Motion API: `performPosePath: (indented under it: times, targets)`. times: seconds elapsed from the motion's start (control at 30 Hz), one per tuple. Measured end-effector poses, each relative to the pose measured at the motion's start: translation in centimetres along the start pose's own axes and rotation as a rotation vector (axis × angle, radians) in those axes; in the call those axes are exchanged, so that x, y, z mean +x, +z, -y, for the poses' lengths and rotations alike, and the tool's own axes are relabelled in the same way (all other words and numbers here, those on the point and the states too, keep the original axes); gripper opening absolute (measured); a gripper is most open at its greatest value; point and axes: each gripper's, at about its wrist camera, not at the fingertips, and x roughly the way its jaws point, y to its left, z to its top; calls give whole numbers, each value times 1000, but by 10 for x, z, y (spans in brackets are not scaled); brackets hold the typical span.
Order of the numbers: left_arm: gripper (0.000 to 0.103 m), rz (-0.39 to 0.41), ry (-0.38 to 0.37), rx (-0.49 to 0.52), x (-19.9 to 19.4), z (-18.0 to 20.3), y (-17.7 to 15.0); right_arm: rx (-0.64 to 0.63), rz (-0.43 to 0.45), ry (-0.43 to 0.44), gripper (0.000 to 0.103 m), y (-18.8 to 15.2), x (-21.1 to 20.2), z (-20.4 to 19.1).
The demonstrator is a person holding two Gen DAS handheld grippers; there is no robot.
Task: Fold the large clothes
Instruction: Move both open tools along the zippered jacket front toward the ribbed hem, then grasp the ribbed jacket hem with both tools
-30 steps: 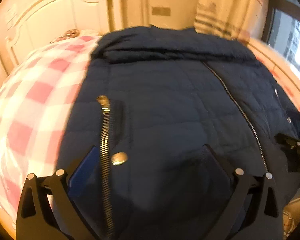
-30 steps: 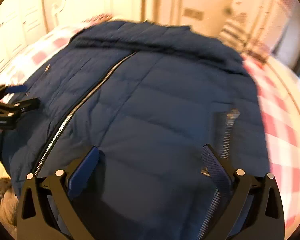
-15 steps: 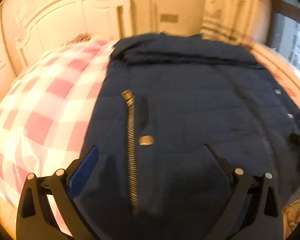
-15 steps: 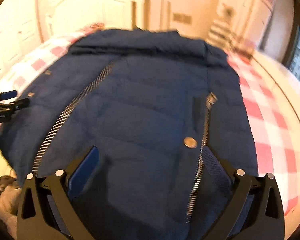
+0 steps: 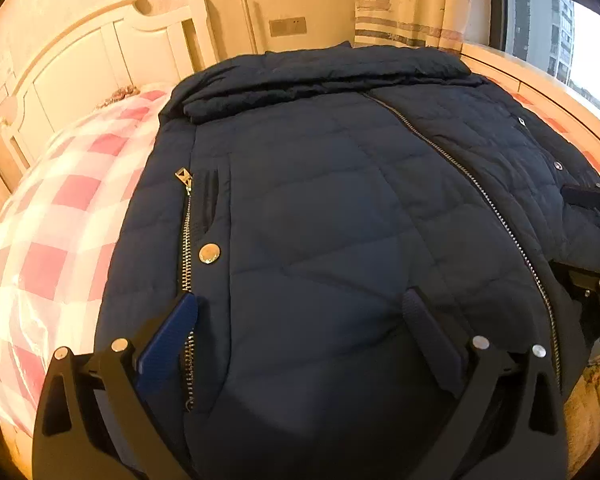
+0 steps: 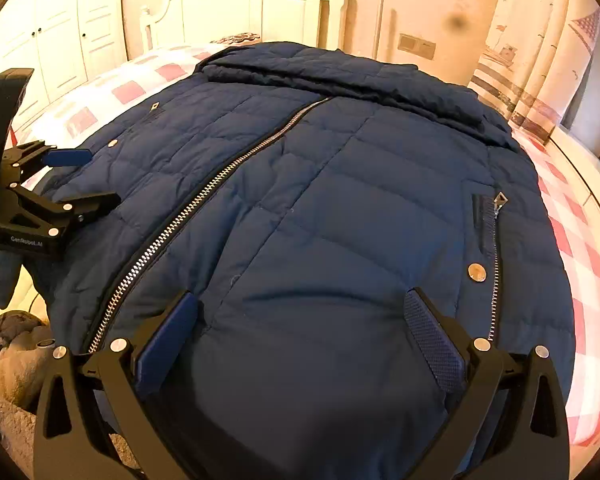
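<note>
Left wrist view: the left gripper [image 5: 300,336] hangs wide over the navy jacket [image 5: 340,220], zipped flat on the checked bed [image 5: 60,220]. Right wrist view: the right gripper [image 6: 300,332] gapes empty too. Puffy, soft, probably slippery; pinch the hem corners.

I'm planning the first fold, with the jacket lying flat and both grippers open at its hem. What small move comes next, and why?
Probably close both the left gripper and right gripper on the hem of the navy puffer jacket: it lies spread and zipped on the checked bedspread, ungripped.

Jacket [image 5: 340,220] lies on the bed [image 5: 60,216], collar toward headboard [image 5: 100,64]
</note>
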Motion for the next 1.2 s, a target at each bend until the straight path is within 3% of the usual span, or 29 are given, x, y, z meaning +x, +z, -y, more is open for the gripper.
performPosePath:
  times: [0.1, 0.23, 0.4, 0.5, 0.53, 0.7, 0.83, 0.93, 1.07, 1.2]
  targets:
    - [101, 23, 5, 3, 0, 1, -1, 8, 6, -4, 99, -2, 0, 2]
    - [101, -8, -6, -6, -10, -7, -2, 13, -1, -36, 98, -1, -9, 4]
    - [101, 68, 15, -65, -37, -37, -25, 112, 77, -93, 98, -22, -40, 27]
    - [101, 18, -5, -114, -24, -55, -41, 162, 45, -59, 98, -41, -33, 43]
    - [101, 38, -29, -139, -24, -59, -45, 159, 72, -55, 98, -44, -36, 43]
    - [101, 54, 4, -111, -35, -57, -45, 160, 79, -76, 98, -46, -57, 47]
    - [101, 61, -32, -196, -44, -81, -62, 297, 132, 8, 98, -82, -84, 78]
    - [101, 59, -79, -255, -48, -97, -77, 377, 126, 22, 98, -111, -90, 95]
    - [101, 59, -81, -252, -55, -99, -85, 449, 116, 66, 98, -135, -83, 104]
    - [96, 58, -123, -260, -57, -98, -88, 507, 137, 176, 96, -142, -68, 112]
